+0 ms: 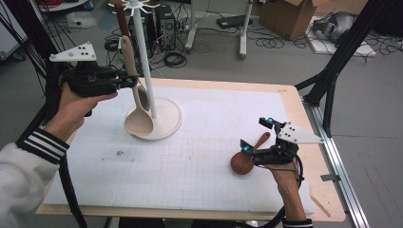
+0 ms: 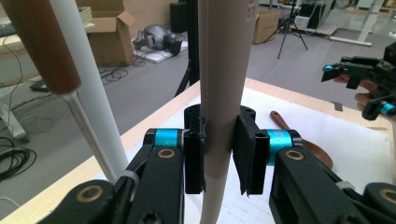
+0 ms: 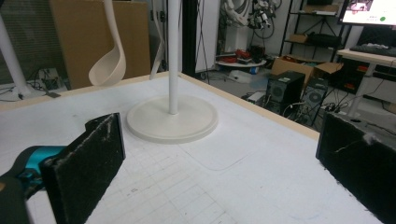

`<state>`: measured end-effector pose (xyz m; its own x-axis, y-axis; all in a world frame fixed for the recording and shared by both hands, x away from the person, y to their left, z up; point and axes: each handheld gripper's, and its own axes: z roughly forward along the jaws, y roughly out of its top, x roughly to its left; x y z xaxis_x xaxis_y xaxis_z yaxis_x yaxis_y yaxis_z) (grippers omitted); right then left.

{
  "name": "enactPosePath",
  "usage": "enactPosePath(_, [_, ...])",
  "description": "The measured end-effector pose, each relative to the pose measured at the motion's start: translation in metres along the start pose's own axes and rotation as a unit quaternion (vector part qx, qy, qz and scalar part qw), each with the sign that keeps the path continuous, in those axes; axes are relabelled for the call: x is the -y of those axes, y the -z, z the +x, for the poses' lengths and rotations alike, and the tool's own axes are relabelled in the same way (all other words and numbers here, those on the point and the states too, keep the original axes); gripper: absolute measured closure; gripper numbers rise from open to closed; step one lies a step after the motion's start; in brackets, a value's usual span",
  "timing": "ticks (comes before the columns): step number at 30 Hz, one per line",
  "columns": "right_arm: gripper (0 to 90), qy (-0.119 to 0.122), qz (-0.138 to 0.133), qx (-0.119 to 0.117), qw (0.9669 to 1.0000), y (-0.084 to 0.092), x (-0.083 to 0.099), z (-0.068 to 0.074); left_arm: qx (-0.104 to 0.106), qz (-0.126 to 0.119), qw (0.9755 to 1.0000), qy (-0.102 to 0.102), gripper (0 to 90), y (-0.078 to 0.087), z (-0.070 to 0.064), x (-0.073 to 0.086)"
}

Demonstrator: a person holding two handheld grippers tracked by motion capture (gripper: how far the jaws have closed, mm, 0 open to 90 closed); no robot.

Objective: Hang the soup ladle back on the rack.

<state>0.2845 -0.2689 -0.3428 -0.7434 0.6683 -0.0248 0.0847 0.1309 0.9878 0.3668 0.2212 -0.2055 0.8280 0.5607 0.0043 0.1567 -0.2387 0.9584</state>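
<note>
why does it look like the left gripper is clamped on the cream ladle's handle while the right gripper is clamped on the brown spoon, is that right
Not quite. The left gripper is clamped on the cream ladle's handle, but the right gripper holds nothing: the right gripper view shows its jaws wide apart over bare mat. The brown spoon lies on the table.

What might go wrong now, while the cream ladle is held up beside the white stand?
The left gripper clamps the cream ladle only on its smooth handle, so it may slip or swing. Its bowl hangs close to the stand's pole and could knock it. The right gripper is open over the brown spoon and might nudge it.
</note>
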Motion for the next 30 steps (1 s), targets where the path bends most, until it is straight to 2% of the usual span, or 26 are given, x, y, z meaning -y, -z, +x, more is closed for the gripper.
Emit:
enactPosePath(4, [0.4,-0.001,0.001,-0.002,1.0000,0.000,0.000,0.000,-0.008,0.000,1.0000,0.000,74.9,-0.004,0.002,-0.008])
enactPosePath(9, [0.4,0.001,-0.001,-0.001,1.0000,0.002,-0.002,0.000,-0.017,-0.005,0.9998,0.012,74.9,-0.005,0.008,-0.018])
enactPosePath(15, [0.4,-0.001,-0.002,0.002,1.0000,0.005,-0.001,0.000,-0.021,0.006,0.9996,0.018,74.9,-0.009,0.014,-0.029])
enactPosePath(25, [0.4,-0.005,-0.005,0.000,1.0000,0.009,-0.001,0.000,-0.034,0.017,0.9985,0.040,74.9,-0.019,0.022,-0.034])
enactPosePath(30, [0.4,-0.006,-0.009,-0.002,0.9999,0.010,-0.001,0.001,-0.039,0.023,0.9980,0.044,74.9,-0.021,0.025,-0.036])
